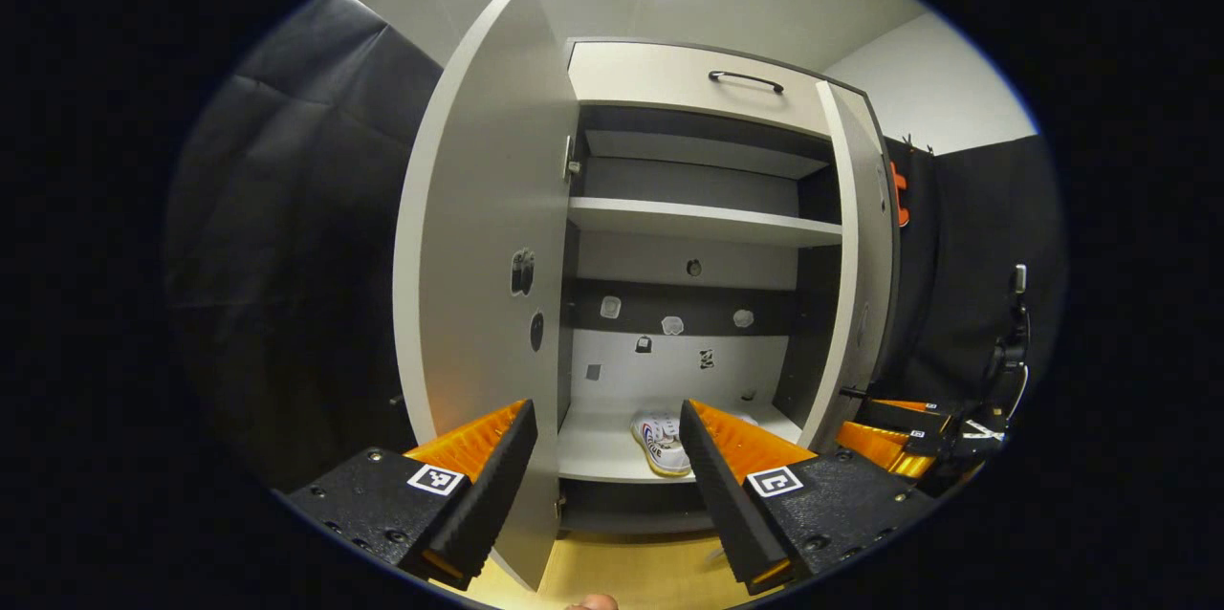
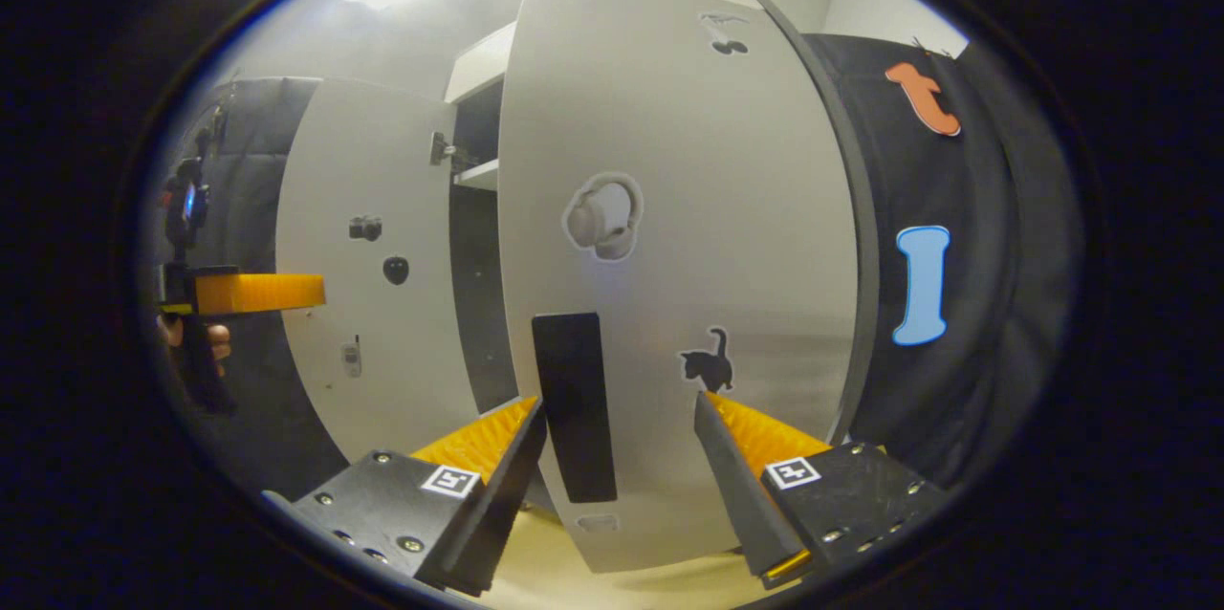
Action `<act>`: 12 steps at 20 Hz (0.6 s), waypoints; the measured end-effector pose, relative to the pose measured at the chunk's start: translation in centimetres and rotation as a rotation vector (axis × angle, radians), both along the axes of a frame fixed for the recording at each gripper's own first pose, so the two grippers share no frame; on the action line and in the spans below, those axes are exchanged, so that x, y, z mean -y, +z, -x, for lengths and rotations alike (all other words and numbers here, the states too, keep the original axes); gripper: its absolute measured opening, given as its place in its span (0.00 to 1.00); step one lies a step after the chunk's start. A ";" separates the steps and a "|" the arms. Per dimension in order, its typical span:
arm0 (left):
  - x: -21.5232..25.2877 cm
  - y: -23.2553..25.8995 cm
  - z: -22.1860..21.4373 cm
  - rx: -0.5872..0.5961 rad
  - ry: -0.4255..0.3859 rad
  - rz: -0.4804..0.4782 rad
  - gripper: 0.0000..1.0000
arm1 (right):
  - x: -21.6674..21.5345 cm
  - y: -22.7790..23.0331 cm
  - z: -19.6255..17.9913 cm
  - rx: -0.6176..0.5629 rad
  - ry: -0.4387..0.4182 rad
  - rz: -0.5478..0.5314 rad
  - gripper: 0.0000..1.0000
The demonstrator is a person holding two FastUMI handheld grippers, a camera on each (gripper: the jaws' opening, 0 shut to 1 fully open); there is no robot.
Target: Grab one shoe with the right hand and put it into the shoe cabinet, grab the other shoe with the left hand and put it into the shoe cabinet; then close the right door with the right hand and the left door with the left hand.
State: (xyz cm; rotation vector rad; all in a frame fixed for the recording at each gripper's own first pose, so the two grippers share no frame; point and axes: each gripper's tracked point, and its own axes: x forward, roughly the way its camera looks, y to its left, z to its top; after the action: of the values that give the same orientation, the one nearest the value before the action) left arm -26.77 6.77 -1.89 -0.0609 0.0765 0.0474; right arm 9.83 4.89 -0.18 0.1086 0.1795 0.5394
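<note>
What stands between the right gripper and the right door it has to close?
Nothing visible does. The right gripper is open directly in front of the right door, its fingers either side of the door's dark handle. The left door stands open, farther left.

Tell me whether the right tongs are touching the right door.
Cannot tell. In the right gripper view the open right tongs frame the right door near its black handle, but no contact or gap shows plainly.

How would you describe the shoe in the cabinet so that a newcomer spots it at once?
Start at the tall cabinet with both doors swung open. Go down past the bare upper shelf to the bottom shelf, below the back wall's small stickers. The shoe lies there, white with coloured markings, partly hidden behind a finger of the left gripper; no other loose thing shows inside.
</note>
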 end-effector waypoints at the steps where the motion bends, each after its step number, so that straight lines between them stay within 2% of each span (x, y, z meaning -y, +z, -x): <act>1: 0.0 0.0 0.0 0.001 0.001 0.002 0.87 | -0.2 -0.2 -0.3 -0.004 -0.005 0.002 0.93; 12: -0.9 1.1 0.0 0.013 0.014 0.013 0.87 | -2.6 -1.5 -2.8 -0.037 -0.039 -0.008 0.93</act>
State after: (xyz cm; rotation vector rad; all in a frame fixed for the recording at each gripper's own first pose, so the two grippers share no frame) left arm -26.72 7.69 -0.74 -0.0752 0.0638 0.0603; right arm 12.60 7.46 -1.72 0.1294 0.2106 0.4996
